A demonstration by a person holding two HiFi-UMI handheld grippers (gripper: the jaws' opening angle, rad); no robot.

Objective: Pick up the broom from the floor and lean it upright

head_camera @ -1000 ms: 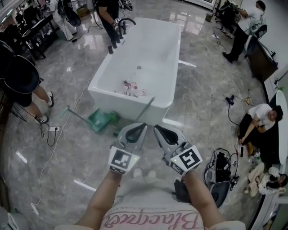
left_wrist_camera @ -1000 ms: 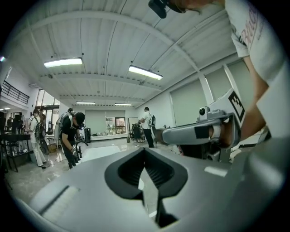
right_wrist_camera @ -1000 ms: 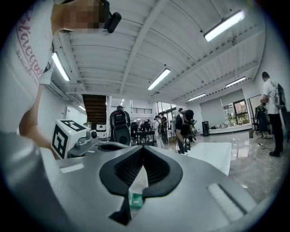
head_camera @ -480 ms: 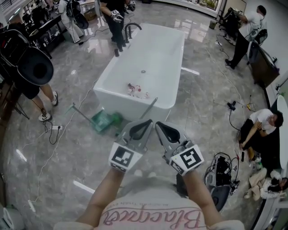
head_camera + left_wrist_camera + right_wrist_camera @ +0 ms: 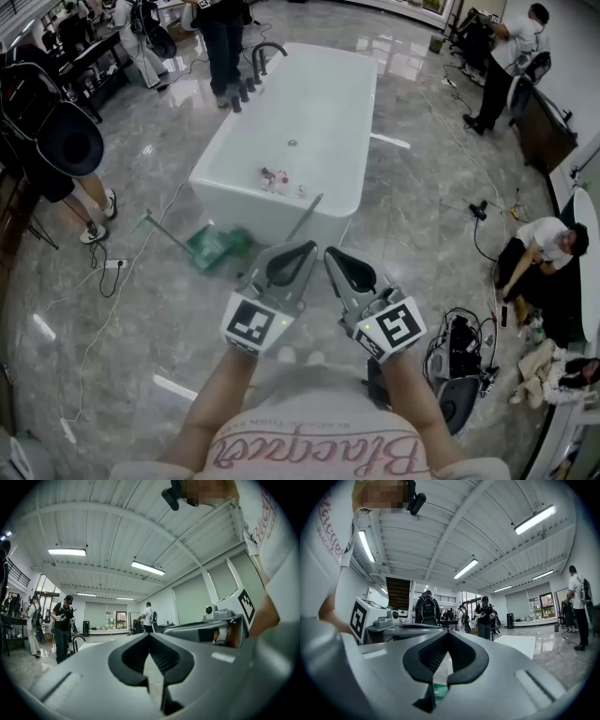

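Observation:
The broom (image 5: pixel 212 247) lies on the grey marble floor, left of the white bathtub's near end. It has a green head, and its thin handle runs away to the upper left. My left gripper (image 5: pixel 308 247) and right gripper (image 5: pixel 331 252) are held side by side in front of me, pointing level toward the tub, both shut and empty. They hang well short of the broom and to its right. In the left gripper view the jaws (image 5: pixel 150 634) meet at the tips. In the right gripper view the gripper (image 5: pixel 449 633) is shut too, and a bit of the green head (image 5: pixel 438 690) shows through the hollow below the tips.
The white bathtub (image 5: pixel 225 187) stands straight ahead, with small items inside and a grey pole (image 5: pixel 306 217) leaning on its near rim. Several people stand around the room. One sits at the right by cables and bags (image 5: pixel 459 366). A cord (image 5: pixel 103 272) lies on the floor at the left.
Both grippers have risen slightly, still shut and side by side. The person at the tub's far end has stepped to the left. The broom has not moved.

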